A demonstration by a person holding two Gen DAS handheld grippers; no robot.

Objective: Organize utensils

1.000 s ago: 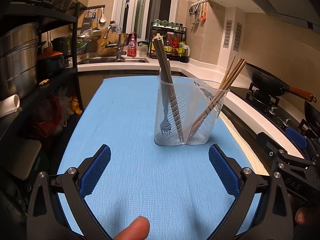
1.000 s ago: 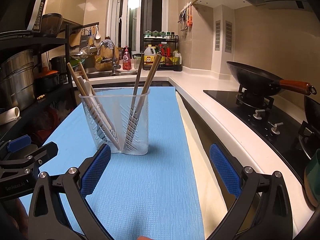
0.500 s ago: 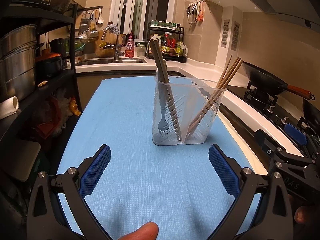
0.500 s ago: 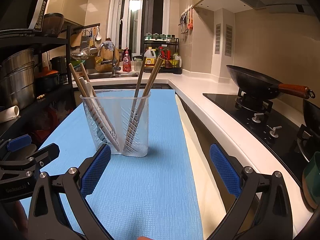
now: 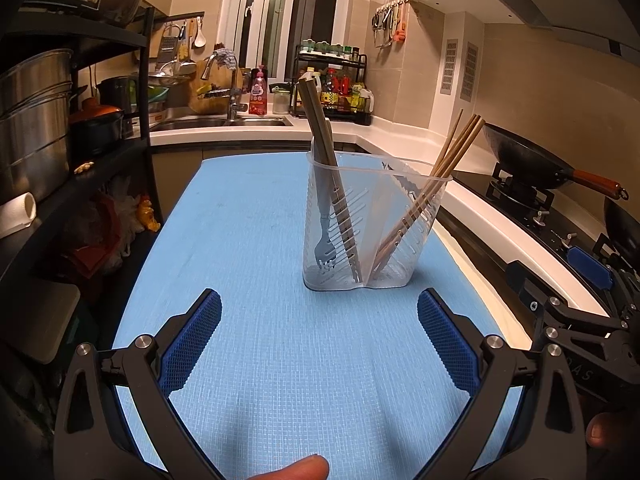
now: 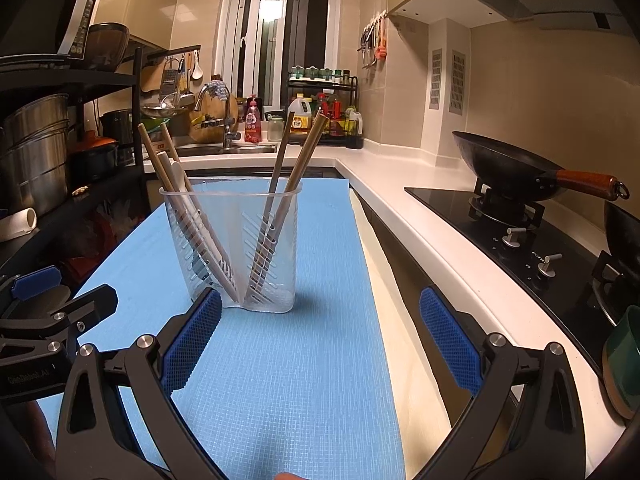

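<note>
Up close, I hold both tongs wide apart and empty over the blue mat [image 5: 248,240] on the tabletop: the left tongs [image 5: 319,344] and the right tongs [image 6: 320,342] grip nothing, their blue pads clear of everything.

Just ahead stands the clear holder [image 5: 372,224], upright on the mat. From my left tongs it lies straight ahead and slightly right; from my right tongs it lies ahead and to the left, its base just beyond the left pad in that view. I judge the right tongs the nearer of the two.

Inside, the utensils stand on end, their long axes steep and leaning outward in a V. One compartment holds a grey fork [image 5: 326,236], tines down, with flat chopsticks [image 5: 320,128] beside it; the other holds a bundle of wooden chopsticks [image 5: 452,152] tilted toward the stove. No loose utensil shows on the mat, so the sorting looks close to done.

Beyond, a wok [image 6: 508,168] sits on the burner and the sink [image 5: 224,122] lies at the far end.
</note>
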